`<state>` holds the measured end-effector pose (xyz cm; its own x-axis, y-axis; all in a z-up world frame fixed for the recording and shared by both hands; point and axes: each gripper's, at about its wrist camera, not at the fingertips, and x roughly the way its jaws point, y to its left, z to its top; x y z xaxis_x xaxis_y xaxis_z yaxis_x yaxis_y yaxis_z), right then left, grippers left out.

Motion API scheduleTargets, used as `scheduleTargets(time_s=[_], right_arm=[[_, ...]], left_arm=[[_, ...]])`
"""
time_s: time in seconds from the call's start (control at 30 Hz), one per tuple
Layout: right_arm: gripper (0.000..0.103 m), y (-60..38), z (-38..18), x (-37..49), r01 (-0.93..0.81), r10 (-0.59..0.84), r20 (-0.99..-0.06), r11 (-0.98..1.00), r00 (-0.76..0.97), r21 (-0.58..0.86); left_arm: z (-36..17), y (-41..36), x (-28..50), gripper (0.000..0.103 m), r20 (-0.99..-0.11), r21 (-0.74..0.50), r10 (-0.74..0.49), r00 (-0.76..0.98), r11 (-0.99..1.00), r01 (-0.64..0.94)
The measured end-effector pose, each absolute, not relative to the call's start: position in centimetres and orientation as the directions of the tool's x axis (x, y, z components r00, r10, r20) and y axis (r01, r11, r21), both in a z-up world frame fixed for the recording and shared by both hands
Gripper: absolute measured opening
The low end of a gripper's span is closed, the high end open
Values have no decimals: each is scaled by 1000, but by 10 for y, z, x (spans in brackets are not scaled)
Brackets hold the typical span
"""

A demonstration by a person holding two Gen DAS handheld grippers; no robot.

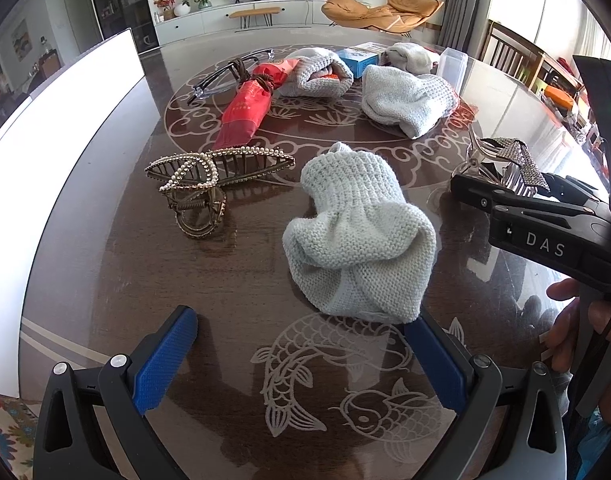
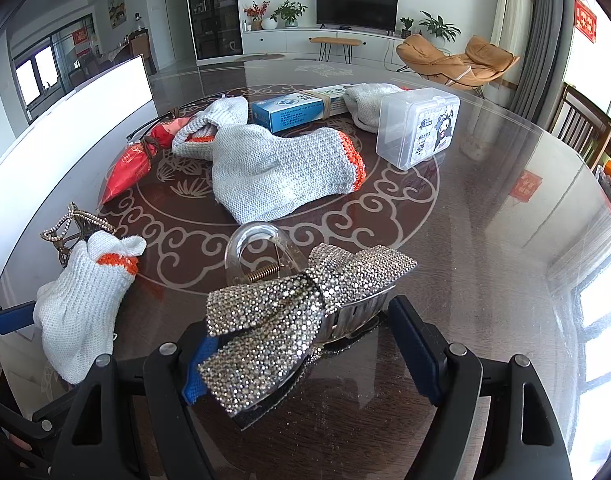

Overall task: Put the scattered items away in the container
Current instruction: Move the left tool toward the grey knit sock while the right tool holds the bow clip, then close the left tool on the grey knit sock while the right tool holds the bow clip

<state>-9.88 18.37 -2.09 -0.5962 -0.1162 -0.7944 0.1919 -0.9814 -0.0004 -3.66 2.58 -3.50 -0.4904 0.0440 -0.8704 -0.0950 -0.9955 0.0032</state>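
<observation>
Two tools work a cluttered glass-topped table (image 1: 105, 272): the left tool (image 1: 301, 352) is spread wide, empty, just short of a knitted glove (image 1: 353, 240), while the right tool (image 2: 305, 344) stands open around a rhinestone bow clip (image 2: 301, 304), its fingers not yet pressed against it. More gloves, a pearl clip (image 1: 209, 176), a red pouch (image 1: 245, 112), glasses (image 1: 225, 74), a blue box (image 2: 289, 110) and a clear case (image 2: 417, 126) lie scattered beyond. A white container (image 1: 65, 120) sits at the table's left edge, well apart from both tools. The bow clip is hard, glossy and irregular, so a grip on the bow alone could probably slip or spring the jaw-like clip open; the soft glove may snag only a fold and sag. "DAS" is readable on the right tool's body; the box and case carry print too small to read.
</observation>
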Motion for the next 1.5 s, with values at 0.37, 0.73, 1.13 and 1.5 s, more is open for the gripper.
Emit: scheduleTargets(time_s=[0.37, 0.73, 1.13, 1.5], right_arm=[[79, 184, -21, -99, 192, -116, -794, -981, -596, -1], [79, 184, -21, -99, 192, -117, -794, -981, -596, 1], [79, 187, -21, -94, 210, -124, -794, -978, -595, -4], [80, 188, -21, -102, 222, -133, -794, -975, -593, -2]], left_arm=[[-32, 24, -38, 103, -892, -34, 117, -437, -980, -194], [-33, 51, -57, 103, -898, -23, 110, -426, -978, -206], [-34, 52, -73, 103, -898, 2, 78, -433, -983, -182], [-35, 48, -85, 103, -889, 3, 71, -453, -987, -161]])
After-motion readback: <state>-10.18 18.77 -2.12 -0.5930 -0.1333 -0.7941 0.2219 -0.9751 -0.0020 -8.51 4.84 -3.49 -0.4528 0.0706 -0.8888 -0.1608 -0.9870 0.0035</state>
